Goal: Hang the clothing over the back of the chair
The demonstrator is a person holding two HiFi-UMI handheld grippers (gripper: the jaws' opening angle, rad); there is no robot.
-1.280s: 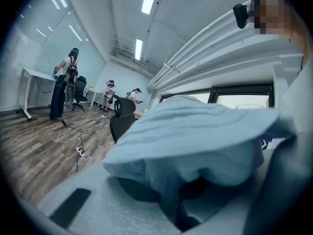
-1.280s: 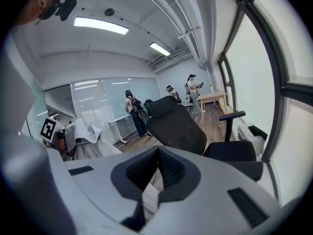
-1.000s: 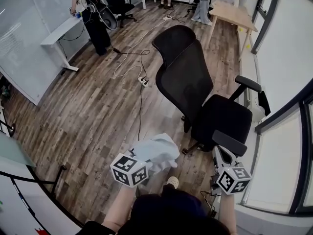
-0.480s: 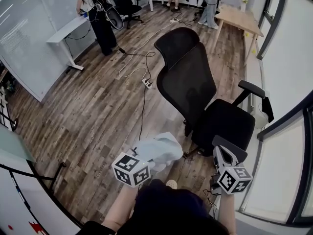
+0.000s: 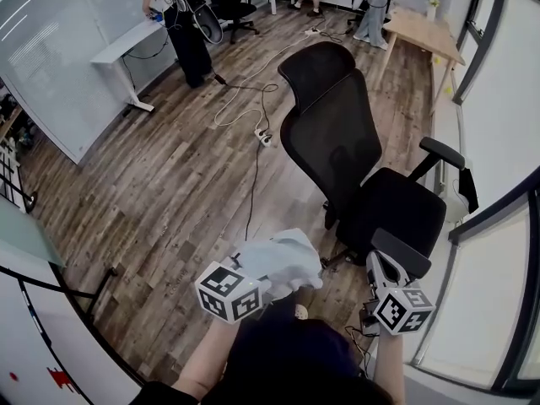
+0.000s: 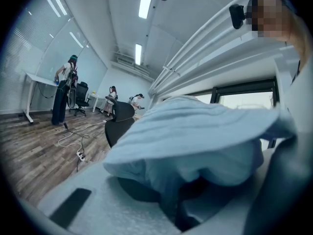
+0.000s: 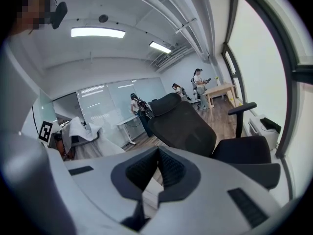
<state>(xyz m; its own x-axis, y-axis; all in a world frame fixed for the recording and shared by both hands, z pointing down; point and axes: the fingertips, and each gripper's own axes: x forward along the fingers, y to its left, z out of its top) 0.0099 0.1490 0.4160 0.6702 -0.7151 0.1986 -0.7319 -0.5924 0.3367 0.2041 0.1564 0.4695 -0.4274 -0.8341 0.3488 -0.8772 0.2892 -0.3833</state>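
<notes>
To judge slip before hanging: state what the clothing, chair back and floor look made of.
Clothing: soft thin cloth, pale blue, matte; it bunches in loose folds.
Chair back: black, matte, probably mesh on a plastic frame; weave too fine to confirm.
Floor: wood or wood-look planks, grey-brown grain, slight sheen.

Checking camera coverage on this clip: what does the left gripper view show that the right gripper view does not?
Only the left gripper view: the light blue cloth garment bunched close-up in the left gripper's shut jaws, and a white power strip on the floor. Only the right gripper view: the right gripper's jaws shut on nothing, plus the seat and armrest of the black mesh office chair. Both: that chair's backrest, the garment, and a person standing by a white desk.
</notes>
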